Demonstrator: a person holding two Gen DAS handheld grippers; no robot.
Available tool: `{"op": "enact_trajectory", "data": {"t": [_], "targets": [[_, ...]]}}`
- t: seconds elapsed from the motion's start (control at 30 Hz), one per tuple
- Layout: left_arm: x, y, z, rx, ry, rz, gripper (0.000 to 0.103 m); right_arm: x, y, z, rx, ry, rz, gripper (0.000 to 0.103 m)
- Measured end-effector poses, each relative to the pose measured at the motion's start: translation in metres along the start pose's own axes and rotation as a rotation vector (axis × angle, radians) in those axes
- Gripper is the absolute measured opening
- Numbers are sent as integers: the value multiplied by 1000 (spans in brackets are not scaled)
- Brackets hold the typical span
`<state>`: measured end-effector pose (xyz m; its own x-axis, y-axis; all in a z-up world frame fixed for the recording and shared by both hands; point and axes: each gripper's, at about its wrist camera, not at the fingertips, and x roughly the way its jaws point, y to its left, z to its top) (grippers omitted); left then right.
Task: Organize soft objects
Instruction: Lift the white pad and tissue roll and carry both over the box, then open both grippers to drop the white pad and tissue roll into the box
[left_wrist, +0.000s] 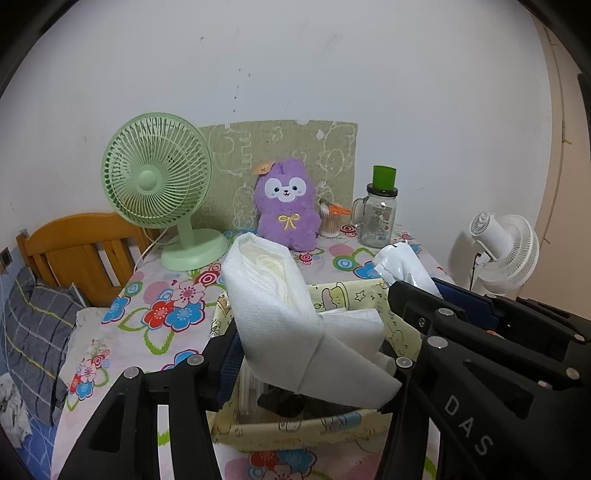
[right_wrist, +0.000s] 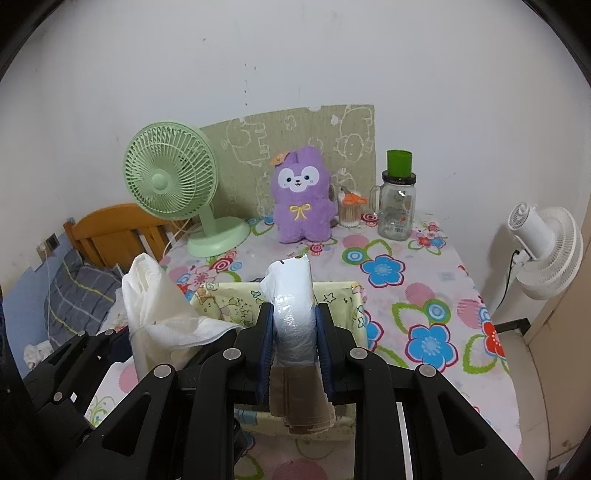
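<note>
Both grippers, left (left_wrist: 317, 350) and right (right_wrist: 294, 332), clamp soft white folded pads (left_wrist: 280, 295) and a plastic-wrapped pack (right_wrist: 293, 295) above the pale-yellow fabric basket (right_wrist: 347, 295), seemingly not yet dropped in.

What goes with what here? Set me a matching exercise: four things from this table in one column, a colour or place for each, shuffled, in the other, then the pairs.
Things:
1. desk fan
2. plush toy
3. glass jar
4. white cloth bundle

Descriptions:
A. purple, with a yellow bow
B. held in the left gripper, above the fabric box
C. pale green, at the table's back left
D. clear, with a green cup on its lid

Pairs: 1-C, 2-A, 3-D, 4-B
</note>
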<state>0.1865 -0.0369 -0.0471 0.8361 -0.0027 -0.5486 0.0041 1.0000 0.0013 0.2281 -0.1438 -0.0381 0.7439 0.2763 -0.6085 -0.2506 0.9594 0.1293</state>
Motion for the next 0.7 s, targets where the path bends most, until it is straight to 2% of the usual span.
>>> {"op": "enact_trajectory", "data": {"t": [0.23, 0.37, 0.5, 0.57, 0.7], "targets": [[20, 1, -1, -13, 26, -14, 64, 16, -4, 0, 6, 26, 1, 25], [27, 1, -4, -8, 49, -19, 75, 22, -5, 0, 8, 37, 0, 25], [29, 2, -8, 9, 71, -45, 93, 26, -4, -2, 5, 39, 7, 25], [28, 2, -11, 15, 66, -55, 99, 30, -4, -3, 10, 41, 12, 25], [33, 2, -15, 33, 92, -39, 101, 39, -3, -7, 23, 60, 26, 25]]}}
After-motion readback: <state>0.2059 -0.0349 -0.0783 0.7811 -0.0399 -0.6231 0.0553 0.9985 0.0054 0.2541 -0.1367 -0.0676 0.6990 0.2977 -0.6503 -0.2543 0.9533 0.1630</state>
